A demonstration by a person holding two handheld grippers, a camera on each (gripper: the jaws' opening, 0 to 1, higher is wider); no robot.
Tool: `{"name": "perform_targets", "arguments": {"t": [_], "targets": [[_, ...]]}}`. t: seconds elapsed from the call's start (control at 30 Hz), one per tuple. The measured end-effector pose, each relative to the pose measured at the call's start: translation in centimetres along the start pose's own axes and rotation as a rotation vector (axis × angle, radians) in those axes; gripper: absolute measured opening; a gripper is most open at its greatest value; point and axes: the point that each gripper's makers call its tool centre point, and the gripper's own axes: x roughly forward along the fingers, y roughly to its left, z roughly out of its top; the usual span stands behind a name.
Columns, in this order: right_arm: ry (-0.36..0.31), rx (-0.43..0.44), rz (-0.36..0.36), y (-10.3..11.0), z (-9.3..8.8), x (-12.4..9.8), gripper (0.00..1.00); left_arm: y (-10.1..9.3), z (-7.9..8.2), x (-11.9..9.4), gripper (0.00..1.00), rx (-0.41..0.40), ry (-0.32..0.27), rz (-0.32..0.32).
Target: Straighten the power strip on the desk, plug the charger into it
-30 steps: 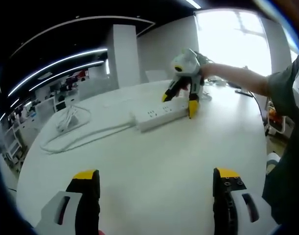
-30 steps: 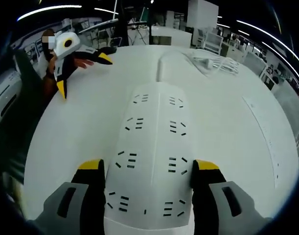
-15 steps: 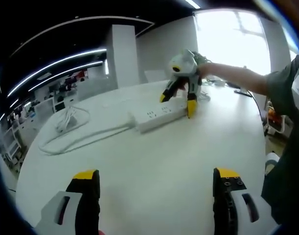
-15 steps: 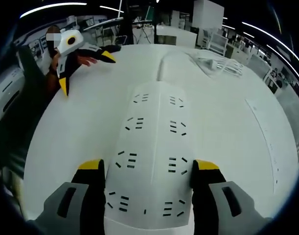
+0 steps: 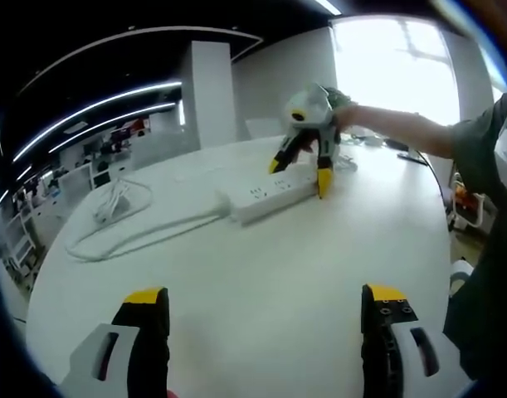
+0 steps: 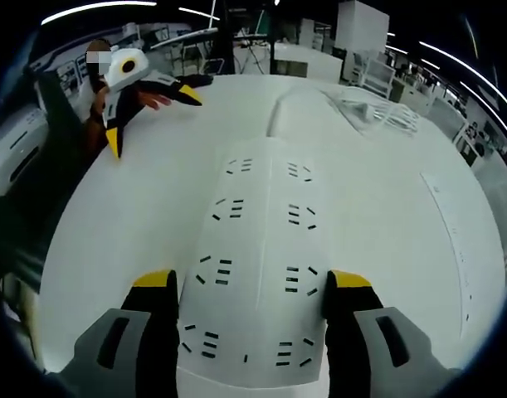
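item: power strip [image 6: 257, 249], white, long and flat, two rows of sockets on its upper face; lies on the white bench [image 5: 261, 282], with its long axis running straight away from the right hand-held gripper [image 6: 249, 286] in the right gripper view, cable end farthest from the camera

cable [image 5: 145, 232]: white, leaves the strip's far end and loops loosely across the bench toward a white bundle [image 5: 120, 199] that may be the charger and its lead; too small to tell for certain

right hand-held gripper: jaws straddle the near end of the strip across its width, yellow tips against or just beside its two long edges; reads as clamped on the strip, though firm contact is a judgement. in the left gripper view it shows at the strip's far-right end [image 5: 307, 145], held by a person's arm [image 5: 402, 133]

left hand-held gripper [image 5: 265, 303]: jaws wide apart, nothing between them, low over bare bench, well apart from the strip; the strip lies ahead and slightly right of it, long axis slanted across its line of sight

relation for the coming move: the right is the nearer, already at the strip's end and in line with its length, so swinging that end should turn the whole strip; the left is free, and the bundle lies ahead to its left

risk, judged: the slack cable may drag as the strip turns
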Motion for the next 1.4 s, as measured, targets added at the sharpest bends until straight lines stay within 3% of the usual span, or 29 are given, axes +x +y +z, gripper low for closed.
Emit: {"name": "perform_targets", "arguments": {"t": [1.4], "targets": [[-0.01, -0.055, 0.05, -0.43, 0.04, -0.01, 0.72, 0.34, -0.62, -0.04, 0.99, -0.016, 0.015, 0.007]]}}
